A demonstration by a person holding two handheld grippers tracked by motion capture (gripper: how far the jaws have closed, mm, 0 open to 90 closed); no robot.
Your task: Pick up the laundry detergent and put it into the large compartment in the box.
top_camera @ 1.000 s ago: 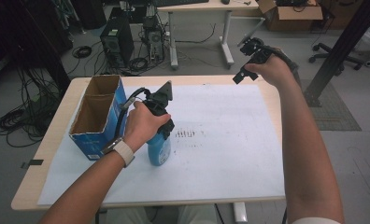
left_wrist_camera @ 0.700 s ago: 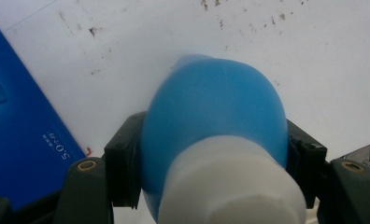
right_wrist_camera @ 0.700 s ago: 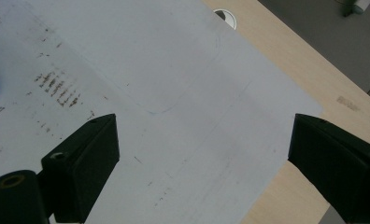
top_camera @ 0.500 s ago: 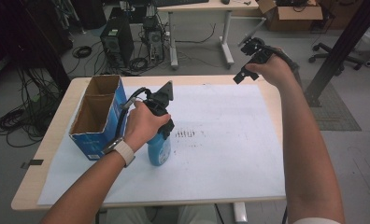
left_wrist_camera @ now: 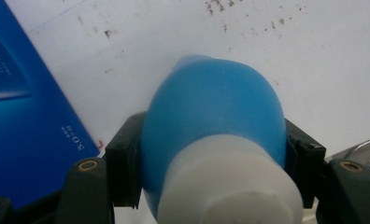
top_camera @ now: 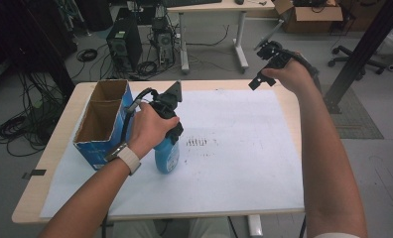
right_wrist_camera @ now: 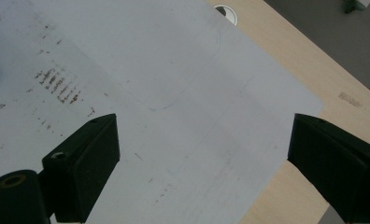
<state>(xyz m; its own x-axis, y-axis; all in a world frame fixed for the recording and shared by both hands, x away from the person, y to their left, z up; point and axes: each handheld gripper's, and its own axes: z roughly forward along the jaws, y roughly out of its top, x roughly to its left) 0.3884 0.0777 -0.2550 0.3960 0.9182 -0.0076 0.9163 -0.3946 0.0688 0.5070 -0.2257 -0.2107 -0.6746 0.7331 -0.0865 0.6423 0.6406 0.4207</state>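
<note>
The pads (left_wrist_camera: 122,172) of the left gripper (top_camera: 170,133) are pressing on both sides of the blue bottle (left_wrist_camera: 213,121), clamped around its shoulder just under the white cap (left_wrist_camera: 227,186); the jaws have just been closing on it, and the grip is looking settled now. The bottle (top_camera: 166,154) is standing upright on the white paper (top_camera: 244,163), just beside the open cardboard box (top_camera: 101,124), on the side of the box facing the middle of the table (top_camera: 53,158). The blue face of the box (left_wrist_camera: 19,116) is showing close to the bottle in the left gripper view.

The right gripper (top_camera: 268,62) is hanging in the air well away from the box, above the far corner of the table, with its pads (right_wrist_camera: 87,161) standing wide apart and nothing between them; below them the paper (right_wrist_camera: 174,84) and the bare table edge (right_wrist_camera: 286,70) are lying in view.

As a judgement, the grasp is looking done and the carrying is looking left: the bottle is resting on the paper, not yet lifted. The box beside it is standing with both compartments open upward, so lifting the bottle over the box wall and lowering it inside is probably what remains, with the right hand waiting
</note>
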